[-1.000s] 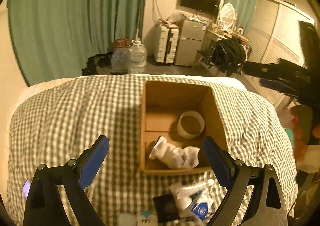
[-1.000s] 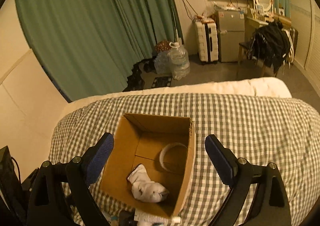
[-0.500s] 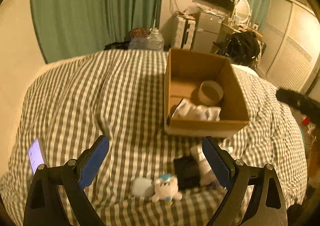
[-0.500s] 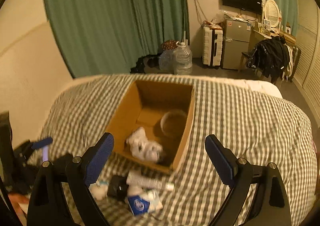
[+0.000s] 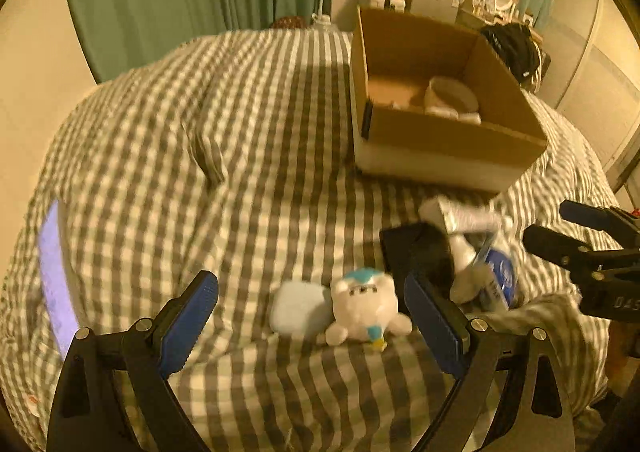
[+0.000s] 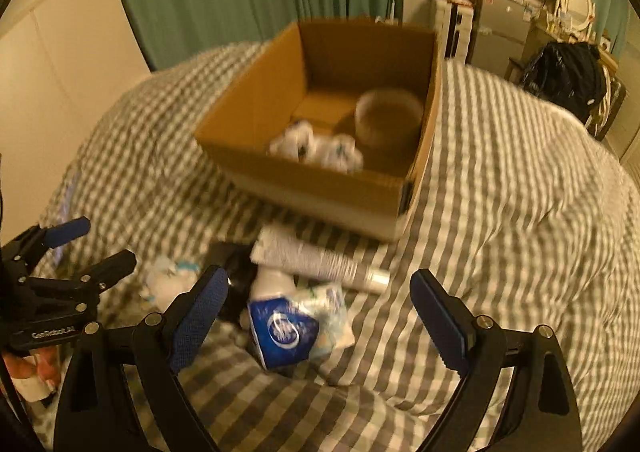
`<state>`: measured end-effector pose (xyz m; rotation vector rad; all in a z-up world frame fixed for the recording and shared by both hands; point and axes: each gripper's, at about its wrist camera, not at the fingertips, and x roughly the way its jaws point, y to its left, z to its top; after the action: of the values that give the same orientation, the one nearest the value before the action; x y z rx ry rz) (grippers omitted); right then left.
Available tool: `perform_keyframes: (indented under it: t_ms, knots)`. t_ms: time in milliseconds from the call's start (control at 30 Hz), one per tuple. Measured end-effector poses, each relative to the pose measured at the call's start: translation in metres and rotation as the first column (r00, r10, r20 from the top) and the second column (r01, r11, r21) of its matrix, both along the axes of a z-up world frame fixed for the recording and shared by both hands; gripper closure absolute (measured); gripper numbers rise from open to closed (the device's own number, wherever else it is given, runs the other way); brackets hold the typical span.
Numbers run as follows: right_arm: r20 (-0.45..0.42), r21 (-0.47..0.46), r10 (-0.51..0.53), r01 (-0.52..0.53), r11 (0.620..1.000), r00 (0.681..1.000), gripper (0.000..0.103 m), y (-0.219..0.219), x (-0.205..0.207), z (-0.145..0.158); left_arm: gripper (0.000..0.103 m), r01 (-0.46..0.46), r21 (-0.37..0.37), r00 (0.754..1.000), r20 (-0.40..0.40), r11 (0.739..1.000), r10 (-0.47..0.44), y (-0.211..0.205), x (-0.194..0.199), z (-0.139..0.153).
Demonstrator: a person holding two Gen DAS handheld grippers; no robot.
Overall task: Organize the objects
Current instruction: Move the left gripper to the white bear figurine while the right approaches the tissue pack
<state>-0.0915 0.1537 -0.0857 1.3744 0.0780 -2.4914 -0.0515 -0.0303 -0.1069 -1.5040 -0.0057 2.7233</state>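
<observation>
Objects: loose pile is left on checked duvet (image 5: pixel 160 156), just before cardboard box (image 5: pixel 448 140).
Left wrist: left gripper (image 5: pixel 310 312) is held spread wide, empty, framing plush bear (image 5: pixel 366 308); likely next pick.
Right wrist: right gripper (image 6: pixel 320 312) is likewise parted, empty, above blue packet (image 6: pixel 282 332) and white tube (image 6: pixel 320 258); socks (image 6: pixel 316 146) already boxed.

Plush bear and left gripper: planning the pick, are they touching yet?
Apart. The left wrist view shows the plush bear lying on the blanket between the open left gripper fingers, checks visible either side.
</observation>
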Motion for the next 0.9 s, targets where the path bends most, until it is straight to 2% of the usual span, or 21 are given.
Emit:
perform_keyframes:
  t_ms: [233,500,700,833,900]
  knots:
    - [0.104,-0.001,0.002,-0.002,1.0,0.995,0.01,0.001,-0.003,-0.043,0.007,0.033,0.01,0.998,0.048,0.999,-0.034,0.007,-0.001,-0.018]
    - [0.154,-0.036,0.04,-0.035,0.999,0.987,0.01,-0.004,-0.008,-0.059,0.009,0.042,0.049,0.994,0.099,0.998,-0.047,0.008,-0.007,-0.035]
    - [0.183,-0.053,0.072,-0.063,0.997,0.98,0.01,-0.009,-0.008,-0.068,0.024,0.077,0.107,0.989,0.114,0.991,-0.09,0.011,-0.008,-0.041]
    - [0.181,-0.062,0.076,-0.066,0.996,0.981,0.012,-0.01,-0.007,-0.068,0.043,0.112,0.124,0.987,0.104,0.986,-0.125,0.016,-0.006,-0.04]
    - [0.176,-0.069,0.081,-0.07,0.995,0.981,0.017,-0.01,-0.006,-0.067,0.051,0.128,0.116,0.985,0.099,0.985,-0.139,0.02,-0.004,-0.038]
